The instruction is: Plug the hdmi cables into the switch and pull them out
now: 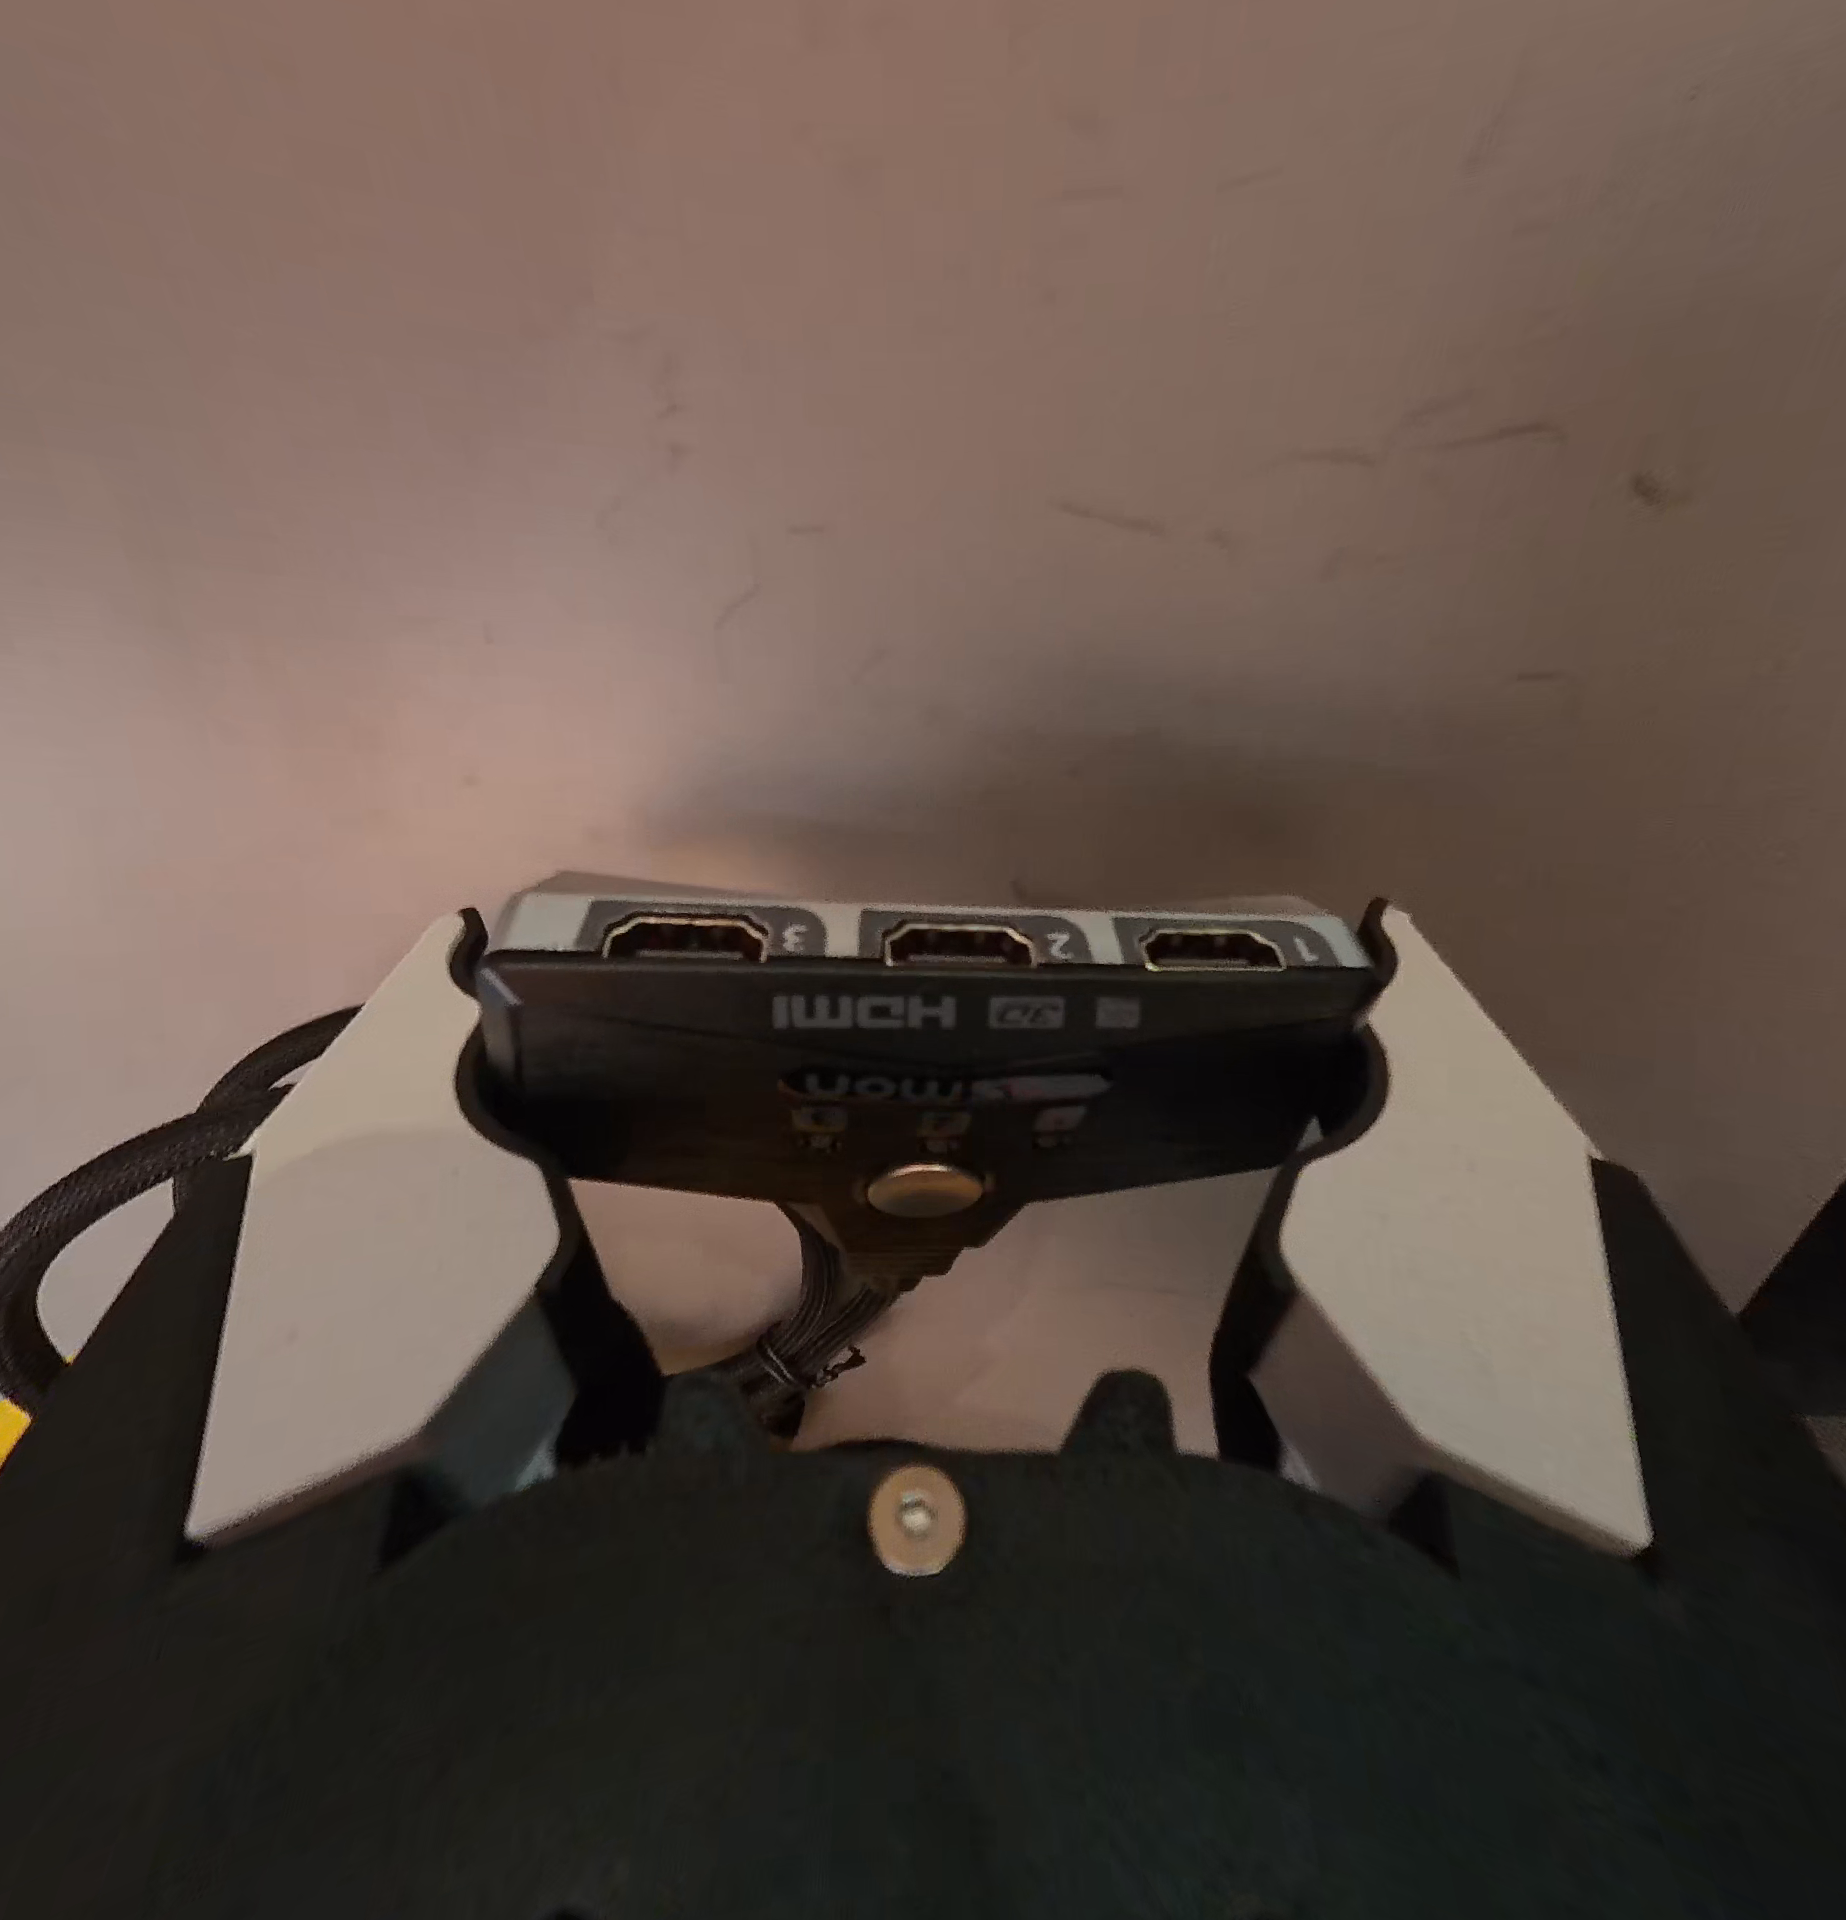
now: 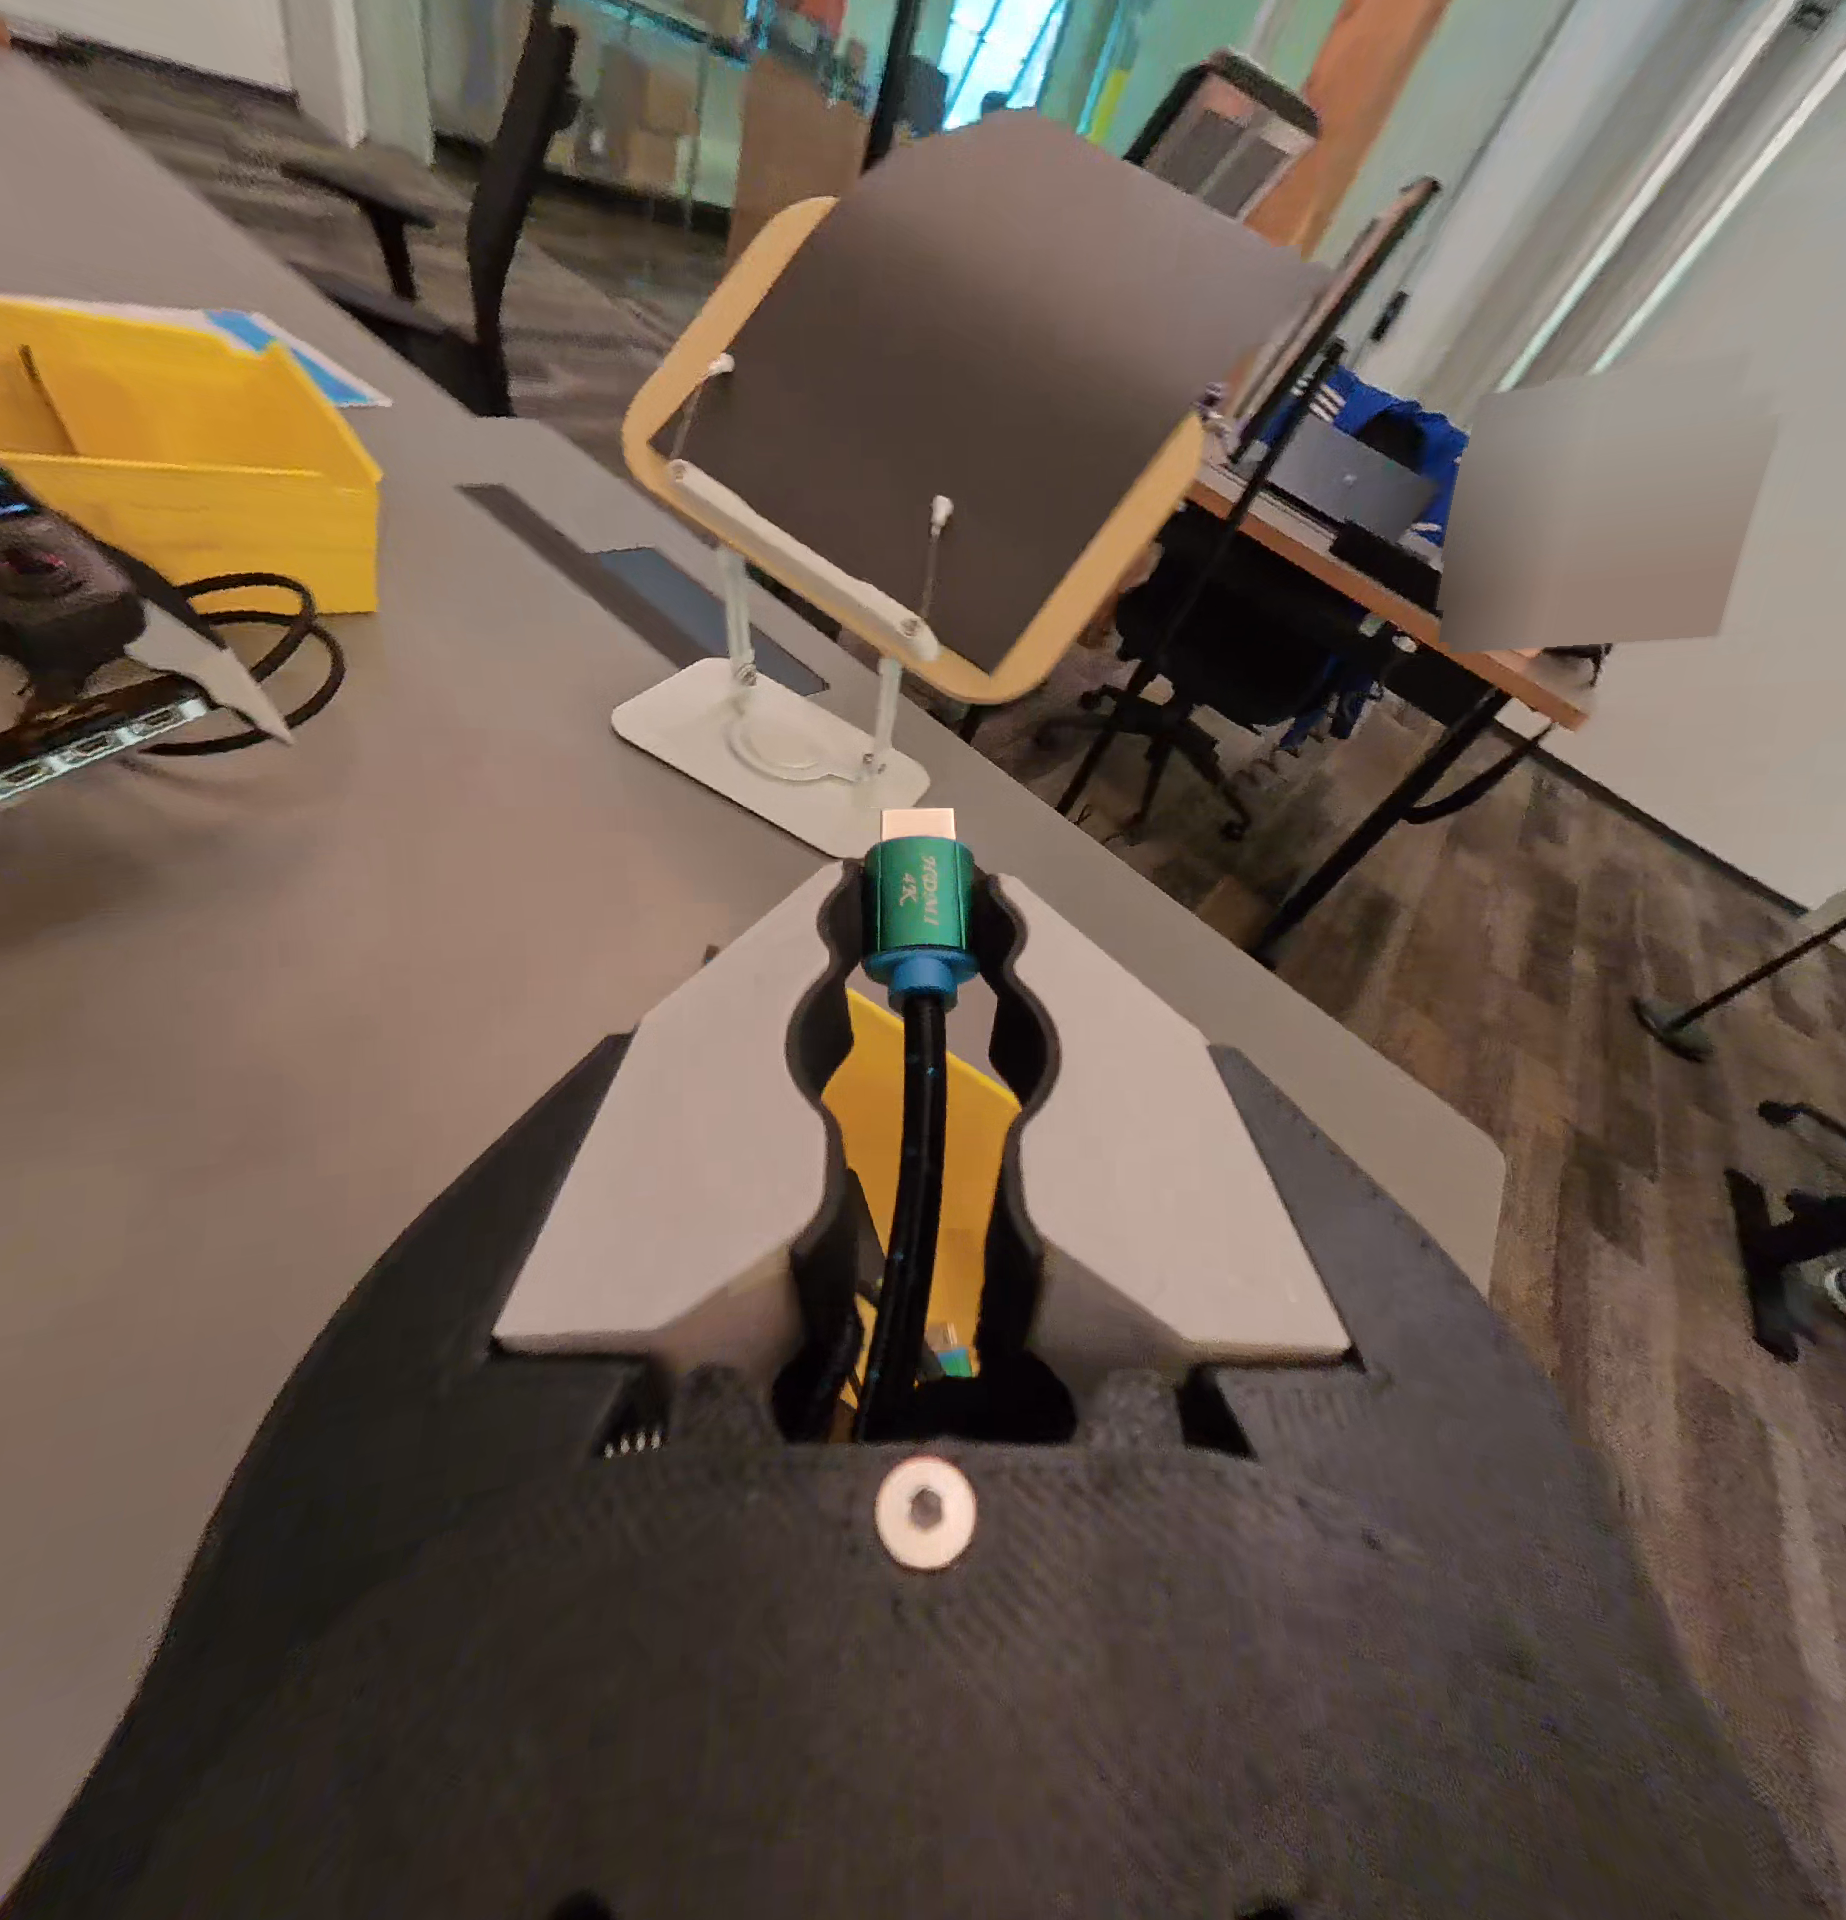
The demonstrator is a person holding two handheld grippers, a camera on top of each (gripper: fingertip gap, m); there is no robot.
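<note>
Currently your left tongs (image 1: 924, 971) clamp the black three-port switch (image 1: 924, 1023); right tongs (image 2: 914, 914) grip the green-shelled HDMI plug (image 2: 916, 899) above the grey matte surface (image 2: 327, 987), wood-look floor (image 2: 1625, 1143) beyond.

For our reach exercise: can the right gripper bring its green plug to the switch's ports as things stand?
Probably yes: the switch shows three unoccupied ports, and bare table lies between it and the green plug.

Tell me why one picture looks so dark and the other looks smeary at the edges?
Left wrist view: dim light, and the switch casts a soft shadow on the table. Right wrist view: brighter, the green plug is sharp, but the yellow bin and floor are smeared, and the wide lens bends straight lines.
</note>
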